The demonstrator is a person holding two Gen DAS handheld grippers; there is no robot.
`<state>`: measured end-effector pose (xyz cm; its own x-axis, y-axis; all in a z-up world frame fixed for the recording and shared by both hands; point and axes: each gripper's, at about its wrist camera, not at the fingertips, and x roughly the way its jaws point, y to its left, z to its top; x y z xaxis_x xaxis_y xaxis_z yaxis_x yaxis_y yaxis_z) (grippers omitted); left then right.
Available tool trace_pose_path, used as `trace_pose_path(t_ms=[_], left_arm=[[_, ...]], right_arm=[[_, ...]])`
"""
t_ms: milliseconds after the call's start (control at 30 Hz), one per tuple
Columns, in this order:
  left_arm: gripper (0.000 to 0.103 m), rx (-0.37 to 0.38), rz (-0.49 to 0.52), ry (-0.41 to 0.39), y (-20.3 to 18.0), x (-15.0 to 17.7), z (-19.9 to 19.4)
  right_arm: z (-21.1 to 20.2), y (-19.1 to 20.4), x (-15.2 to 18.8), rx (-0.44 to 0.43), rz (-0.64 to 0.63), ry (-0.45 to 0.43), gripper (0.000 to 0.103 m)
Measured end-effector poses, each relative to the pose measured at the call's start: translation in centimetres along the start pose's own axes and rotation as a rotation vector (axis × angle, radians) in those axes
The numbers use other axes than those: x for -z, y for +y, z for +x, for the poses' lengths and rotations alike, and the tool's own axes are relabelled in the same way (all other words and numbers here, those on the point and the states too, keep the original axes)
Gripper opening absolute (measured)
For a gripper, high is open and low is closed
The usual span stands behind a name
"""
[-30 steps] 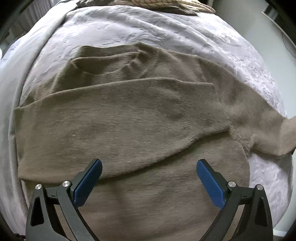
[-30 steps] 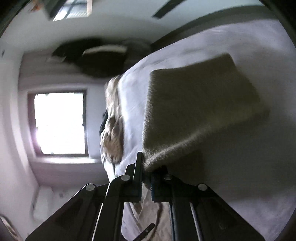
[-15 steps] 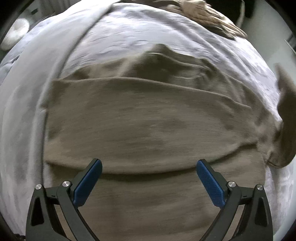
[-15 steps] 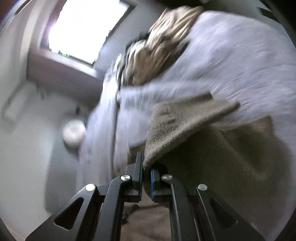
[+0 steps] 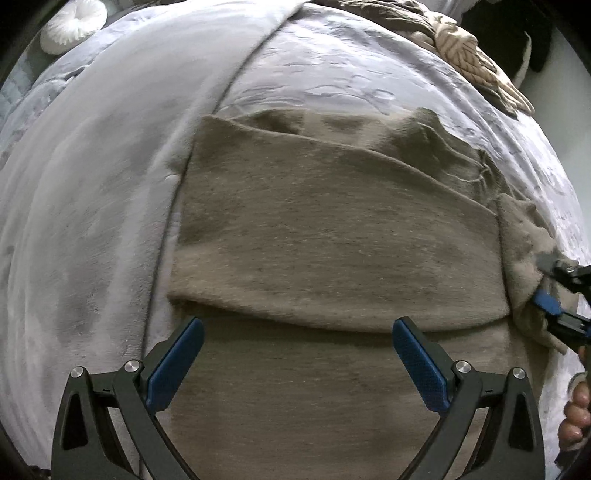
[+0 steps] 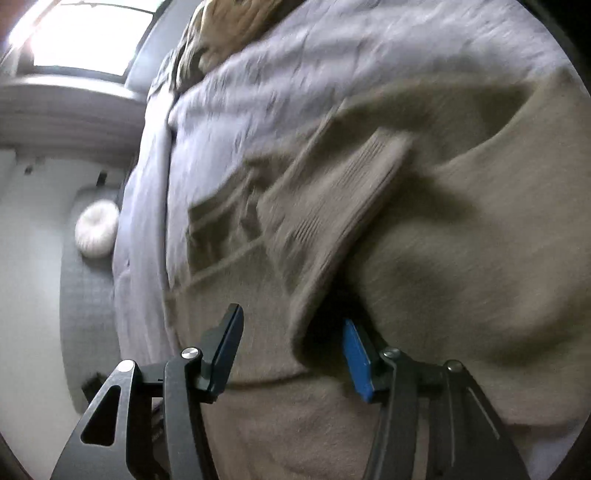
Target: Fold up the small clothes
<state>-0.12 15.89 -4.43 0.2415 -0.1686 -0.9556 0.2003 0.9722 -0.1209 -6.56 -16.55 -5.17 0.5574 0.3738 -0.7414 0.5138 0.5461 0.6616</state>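
Observation:
A tan knit sweater lies on a grey bedspread, with one sleeve folded flat across its body. My left gripper is open and empty, hovering over the sweater's lower part. My right gripper is open at the sweater's right edge, and it also shows in the left wrist view. The second sleeve with its ribbed cuff lies loose on the body, its edge between the open jaws. The right wrist view is blurred.
A beige cable-knit garment lies at the far side of the bed. A round white cushion sits at the far left, also in the right wrist view. A bright window is beyond the bed.
My right gripper carried the second sleeve over onto the sweater body, then opened and let it go. My left gripper stayed open and shifted its view leftward over the sweater.

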Motion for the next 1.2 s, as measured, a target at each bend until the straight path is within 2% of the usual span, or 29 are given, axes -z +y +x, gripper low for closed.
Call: trace_pose_path(t_ms=[67,133,167,200,300,467,600,667,767,833,967,1100,1200], left_arm=[[0.102,0.017,-0.025,0.003,0.6,0.0,-0.1],[0.102,0.039,-0.042,-0.001,1.1,0.1,-0.5],[0.102,0.044,-0.044,-0.006,1.3,0.0,-0.6],[0.102,0.049,-0.041,-0.012,1.4,0.0,-0.9],[0.102,0.059,-0.029,-0.025,1.9,0.0,-1.5],[0.102,0.090,-0.050,-0.038,3.5,0.1,-2.2],[0.102,0.104,-0.084,-0.041,4.8,0.1,-2.4],[0.102,0.115,-0.100,-0.040,4.7,-0.1,-2.1],[0.102,0.137,-0.106,-0.033,4.7,-0.4,-1.9],[0.102,0.156,-0.102,-0.028,4.4,-0.7,-1.8],[0.102,0.209,-0.081,-0.031,2.9,-1.3,-1.8],[0.102,0.282,-0.062,-0.006,0.2,-2.2,-0.8],[0.102,0.309,-0.054,0.016,-1.4,-2.8,0.5]], right_arm=[[-0.3,-0.4,-1.1,-0.006,0.064,-0.030,0.057],[-0.1,-0.7,-1.7,-0.029,0.118,-0.052,0.049],[0.3,-0.3,-2.2,-0.038,0.124,-0.062,0.022],[0.6,0.2,-2.5,-0.033,0.116,-0.065,0.008],[1.4,3.9,-3.0,-0.052,-0.017,-0.072,0.008],[3.5,10.4,0.0,0.001,-0.354,0.006,0.008],[6.5,12.2,3.8,0.086,-0.531,0.113,0.008],[7.8,12.1,5.0,0.121,-0.564,0.153,0.008],[8.8,11.5,6.3,0.144,-0.566,0.211,0.012],[7.5,10.5,7.2,0.144,-0.547,0.215,0.013],[4.5,8.5,7.7,0.106,-0.465,0.204,0.050],[1.5,4.7,7.5,0.091,-0.326,0.189,0.052],[-1.3,1.0,7.1,0.078,-0.189,0.150,0.052]])
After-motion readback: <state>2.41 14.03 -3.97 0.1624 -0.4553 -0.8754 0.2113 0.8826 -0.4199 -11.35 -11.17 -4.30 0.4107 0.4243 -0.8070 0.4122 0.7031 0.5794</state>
